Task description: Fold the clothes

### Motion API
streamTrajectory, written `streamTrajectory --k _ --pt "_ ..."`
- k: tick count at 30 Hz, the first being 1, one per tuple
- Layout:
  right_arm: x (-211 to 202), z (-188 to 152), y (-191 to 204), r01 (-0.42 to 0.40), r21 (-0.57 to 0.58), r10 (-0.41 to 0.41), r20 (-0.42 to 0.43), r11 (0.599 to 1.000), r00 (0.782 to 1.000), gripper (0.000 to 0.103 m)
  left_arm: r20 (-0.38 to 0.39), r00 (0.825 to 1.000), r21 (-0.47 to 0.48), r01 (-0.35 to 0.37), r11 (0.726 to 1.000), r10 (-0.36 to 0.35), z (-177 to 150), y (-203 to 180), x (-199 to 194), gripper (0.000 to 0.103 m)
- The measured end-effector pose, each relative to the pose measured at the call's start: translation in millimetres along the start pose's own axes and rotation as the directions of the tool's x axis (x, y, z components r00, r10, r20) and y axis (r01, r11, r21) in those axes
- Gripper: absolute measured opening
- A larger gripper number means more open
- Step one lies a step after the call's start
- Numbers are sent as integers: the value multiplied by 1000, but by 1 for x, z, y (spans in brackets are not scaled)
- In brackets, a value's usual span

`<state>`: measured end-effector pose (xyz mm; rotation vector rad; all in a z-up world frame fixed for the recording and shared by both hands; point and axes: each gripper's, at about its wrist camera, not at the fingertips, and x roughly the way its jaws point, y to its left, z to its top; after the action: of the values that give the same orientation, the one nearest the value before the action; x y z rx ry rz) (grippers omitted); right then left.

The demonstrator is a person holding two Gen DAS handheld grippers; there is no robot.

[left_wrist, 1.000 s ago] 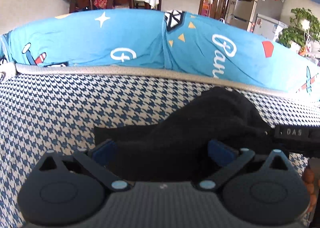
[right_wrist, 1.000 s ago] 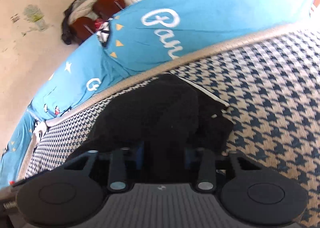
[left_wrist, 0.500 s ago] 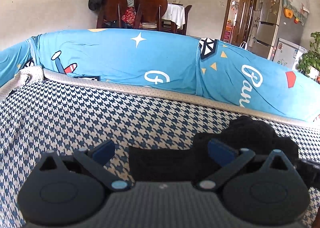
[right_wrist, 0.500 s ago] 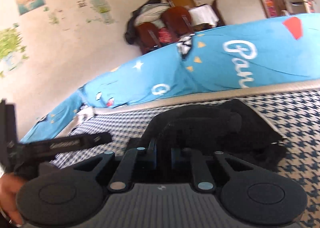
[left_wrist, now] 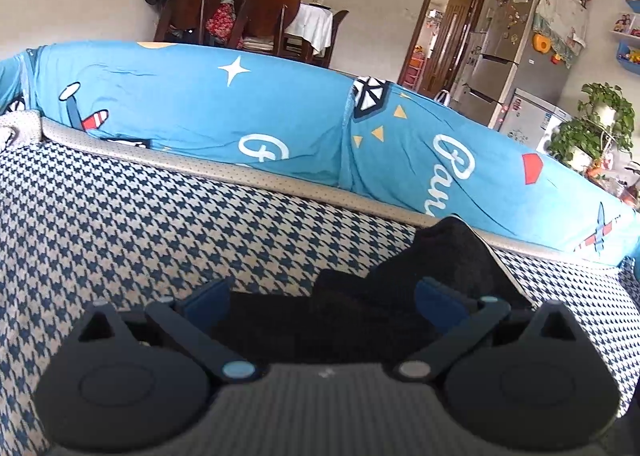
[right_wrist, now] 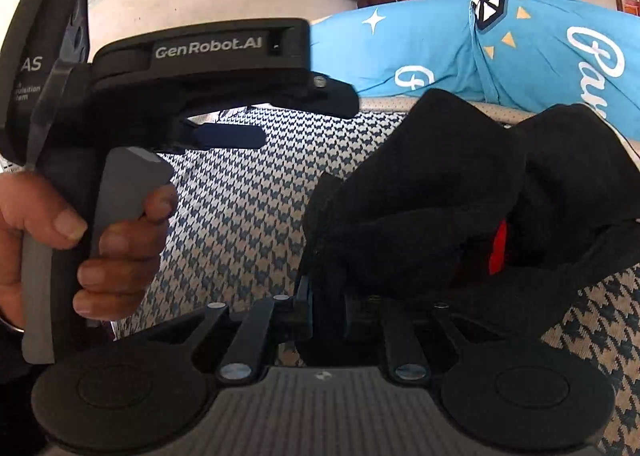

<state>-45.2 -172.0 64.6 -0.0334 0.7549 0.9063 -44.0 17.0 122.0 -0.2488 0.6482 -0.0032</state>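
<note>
Black fabric, a dark garment (right_wrist: 440, 192) with a flash of red lining showing in a fold, sits bunched on the houndstooth-patterned sofa seat (right_wrist: 248, 216), close to the blue cartoon-print cushion (left_wrist: 240, 112) along the back. The right gripper (right_wrist: 326, 296) has its narrow-set jaws just beginning to part, with a thick pinch of the cloth between them and rising in a lump straight off the pads. The left gripper (left_wrist: 320, 296) stands spread wide, its blue pads on either side of the garment's near edge, and nothing shows them pressing on it; the wrist view has the cloth lying flat and dark between them. In the right wrist view the person's left hand (right_wrist: 92, 240) wraps the handle of that left tool, which hovers above the seat beside the bundle. From here the likely trouble is the fold going crooked: the right side carries a heap rather than a single edge, so as the jaws loosen the layers could slump into a wad instead of lying flat. With the left jaws not closed, nothing anchors the near hem, and any drag from the right could pull the whole piece across the seat. Black on black also hides where the edges lie, so a grab may catch two layers.
</note>
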Motion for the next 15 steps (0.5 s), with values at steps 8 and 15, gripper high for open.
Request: streamTrajectory --k 8,15 --pt "-10 0 -3 26 -14 -27 -14 1000 1000 19 -154 986 22 -53 998 56 -18 -8 38 103" --pt "-40 0 -12 72 -33 -72 7 997 997 29 -220 970 -22 -114 993 107 -26 6 49 103"
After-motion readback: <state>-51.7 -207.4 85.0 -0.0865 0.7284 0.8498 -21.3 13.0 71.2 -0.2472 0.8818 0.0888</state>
